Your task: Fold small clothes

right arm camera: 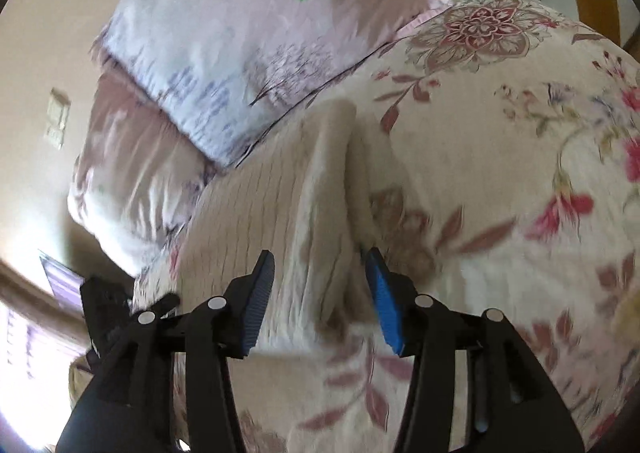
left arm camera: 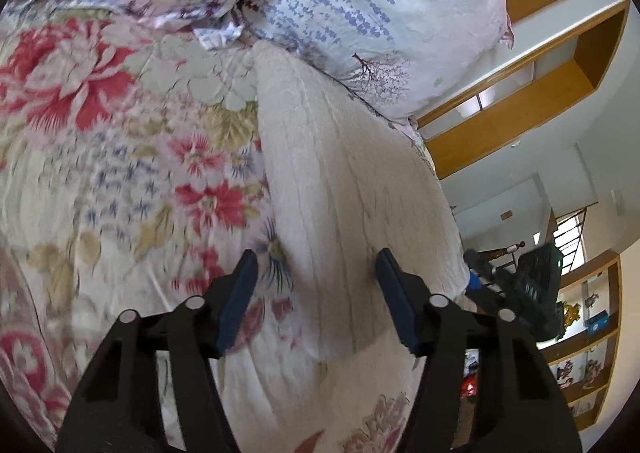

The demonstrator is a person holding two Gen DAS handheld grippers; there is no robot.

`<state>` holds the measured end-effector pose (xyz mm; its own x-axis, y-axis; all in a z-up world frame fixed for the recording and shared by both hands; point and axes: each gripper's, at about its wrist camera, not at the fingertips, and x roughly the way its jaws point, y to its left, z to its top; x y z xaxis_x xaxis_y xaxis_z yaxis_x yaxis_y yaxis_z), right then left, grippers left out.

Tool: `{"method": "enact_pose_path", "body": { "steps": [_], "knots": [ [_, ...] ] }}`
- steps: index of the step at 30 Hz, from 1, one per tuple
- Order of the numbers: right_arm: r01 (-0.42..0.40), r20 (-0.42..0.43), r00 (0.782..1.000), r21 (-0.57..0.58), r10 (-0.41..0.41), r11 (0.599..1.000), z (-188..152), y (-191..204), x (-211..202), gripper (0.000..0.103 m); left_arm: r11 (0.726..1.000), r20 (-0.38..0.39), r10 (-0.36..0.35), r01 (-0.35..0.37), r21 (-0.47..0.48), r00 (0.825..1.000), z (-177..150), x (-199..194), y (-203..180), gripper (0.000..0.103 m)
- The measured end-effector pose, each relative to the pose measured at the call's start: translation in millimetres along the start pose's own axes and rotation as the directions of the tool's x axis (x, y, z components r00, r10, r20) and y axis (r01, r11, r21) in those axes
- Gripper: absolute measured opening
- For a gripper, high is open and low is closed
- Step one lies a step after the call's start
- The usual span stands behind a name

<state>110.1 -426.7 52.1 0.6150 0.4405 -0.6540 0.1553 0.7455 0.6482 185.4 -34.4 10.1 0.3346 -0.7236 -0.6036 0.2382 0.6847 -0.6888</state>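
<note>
Both claws hang half open over a cream knitted garment on the bed, gripping nothing.

Nearest the lens, the left claw has its dark pads apart, one over the flowered bedspread and one over the garment, straddling the garment's near edge, probably lined up to pinch that edge for a fold. The right claw is likewise parted, its blue pads on either side of a raised crease in the garment, with no cloth pinched. The garment lies spread lengthwise on the bedspread, its far end just beside the pale printed pillow, a flat, soft place that suits folding. Blur hides whether any pad touches the cloth.
</note>
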Motion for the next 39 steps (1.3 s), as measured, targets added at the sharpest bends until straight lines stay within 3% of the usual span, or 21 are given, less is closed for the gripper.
{"method": "enact_pose_path", "body": {
  "steps": [3, 4, 5, 7, 11, 14, 16, 21, 26, 33, 39],
  "knots": [
    [0.026, -0.006, 1.0, -0.062, -0.026, 0.998, -14, 8, 2, 0.04, 1.0, -0.008, -0.001, 0.001, -0.009, 1.0, -6, 0, 1, 0.052],
    [0.035, -0.012, 0.999, -0.078, -0.036, 0.996, -16, 9, 4, 0.024, 1.0, -0.008, -0.002, 0.002, -0.011, 1.0, -8, 0, 1, 0.048],
    [0.056, -0.011, 0.998, -0.097, -0.058, 0.994, -18, 12, 6, 0.017, 1.0, -0.009, -0.007, 0.006, -0.013, 1.0, -9, 0, 1, 0.04],
    [0.075, 0.035, 0.997, -0.128, -0.071, 0.989, -18, 19, 0, 0.012, 1.0, -0.018, -0.026, 0.025, -0.014, 1.0, -11, 3, -2, 0.026],
    [0.101, 0.173, 0.983, -0.194, -0.067, 0.976, -13, 41, -29, 0.011, 1.0, -0.001, -0.002, 0.002, 0.017, 1.0, -18, 1, -10, 0.017],
    [0.216, 0.122, 0.973, -0.2, -0.195, 0.956, -12, 32, -15, 0.01, 1.0, 0.001, 0.003, -0.003, 0.015, 1.0, -25, 2, -11, 0.015],
    [0.246, 0.018, 0.969, -0.131, -0.246, 0.96, -15, 5, 10, 0.011, 1.0, -0.005, 0.006, -0.005, 0.018, 1.0, -26, 3, -10, 0.015],
    [0.126, -0.028, 0.991, -0.035, -0.127, 0.991, -4, -7, 5, 0.015, 1.0, -0.033, 0.002, -0.002, -0.005, 0.999, -23, 2, -7, 0.024],
    [0.053, -0.004, 0.999, 0.032, -0.053, 0.998, 38, -4, 2, 0.057, 0.999, -0.042, -0.022, 0.02, -0.042, 0.999, -17, 4, -3, 0.049],
    [0.144, -0.092, 0.986, 0.071, -0.137, 0.987, 112, -16, 71, 0.057, 0.997, -0.031, -0.061, 0.059, -0.05, 0.998, -12, 11, 3, 0.051],
    [0.163, -0.126, 0.98, 0.053, -0.156, 0.985, 135, -11, 112, 0.052, 0.996, -0.016, -0.086, 0.086, -0.023, 0.996, -7, 14, 3, 0.053]
  ]
}}
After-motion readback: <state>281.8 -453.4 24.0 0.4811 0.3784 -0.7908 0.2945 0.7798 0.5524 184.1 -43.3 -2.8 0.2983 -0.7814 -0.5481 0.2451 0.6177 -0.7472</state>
